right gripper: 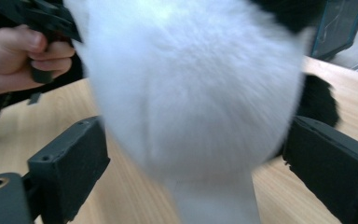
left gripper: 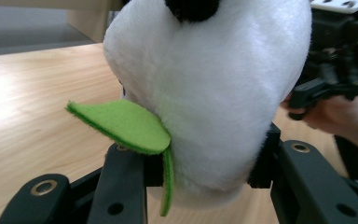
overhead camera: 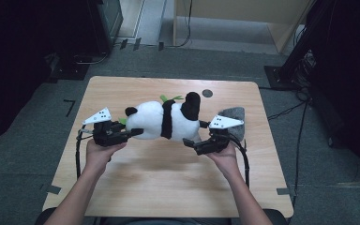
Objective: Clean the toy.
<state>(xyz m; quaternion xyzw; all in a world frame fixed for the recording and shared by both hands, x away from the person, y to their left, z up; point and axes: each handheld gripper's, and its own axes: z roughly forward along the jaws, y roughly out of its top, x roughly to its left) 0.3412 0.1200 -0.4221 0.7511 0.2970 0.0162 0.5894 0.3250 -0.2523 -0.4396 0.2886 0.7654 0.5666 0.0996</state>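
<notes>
Left gripper pinches one end of a plush panda, a green felt leaf just beside its jaw. Right gripper sits at the panda's other end, jaws spread wide with the white body between them, not pressing. Held above the bench, the toy looks mid-handover; next, the left must carry it alone or the right must close.

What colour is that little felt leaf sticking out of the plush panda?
Bright green felt leaf, clearest in the left gripper view.
</notes>
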